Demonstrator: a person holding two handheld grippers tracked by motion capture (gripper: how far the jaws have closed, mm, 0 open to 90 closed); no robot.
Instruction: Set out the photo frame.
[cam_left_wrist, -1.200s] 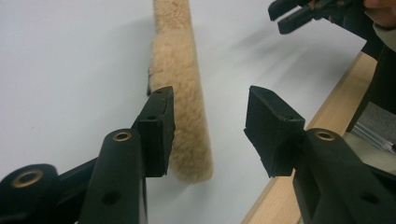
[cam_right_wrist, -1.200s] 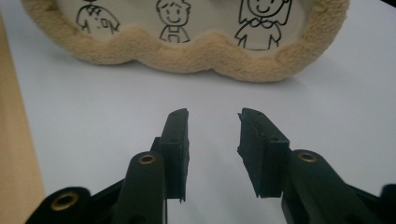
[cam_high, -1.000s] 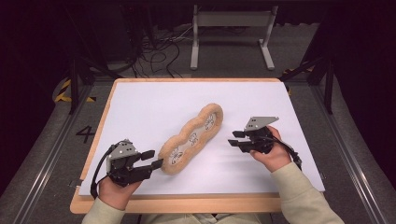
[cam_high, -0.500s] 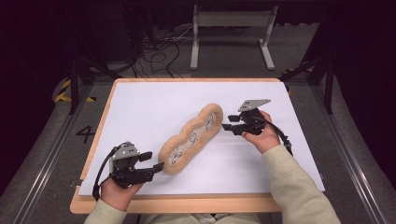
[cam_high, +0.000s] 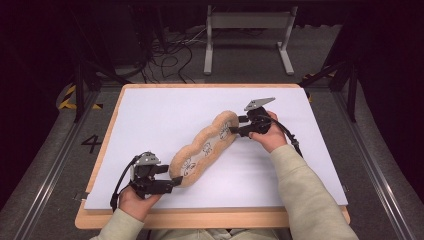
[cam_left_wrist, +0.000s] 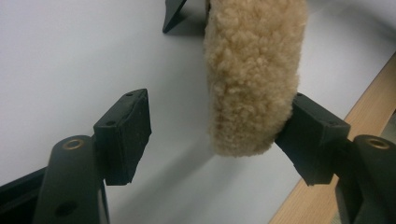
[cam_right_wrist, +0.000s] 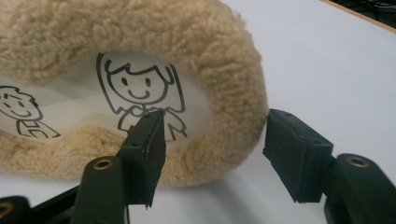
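A long tan fleecy cushion (cam_high: 205, 147) with cartoon figures printed on its white middle lies slantwise on the white sheet (cam_high: 165, 115). My left gripper (cam_high: 170, 178) is at its near left end. In the left gripper view the fleece end (cam_left_wrist: 252, 70) stands between the open jaws (cam_left_wrist: 217, 135), brushing the right pad while the left pad stays apart. My right gripper (cam_high: 236, 125) is at the far right end. Its jaws (cam_right_wrist: 219, 154) straddle the fleecy rim (cam_right_wrist: 140, 28) without pressing it. Both pairs of jaws have just been opening.
The sheet lies on a wooden board (cam_high: 200, 220) whose front edge is close to the person. Behind the table stand a metal frame (cam_high: 247, 30) and loose cables (cam_high: 170, 55) on the floor. A painted 4 (cam_high: 92, 144) marks the floor at the left.
The right gripper has moved left and away to the cushion's far end. The left gripper has sunk to the near end. Both pairs of jaws stand wider.
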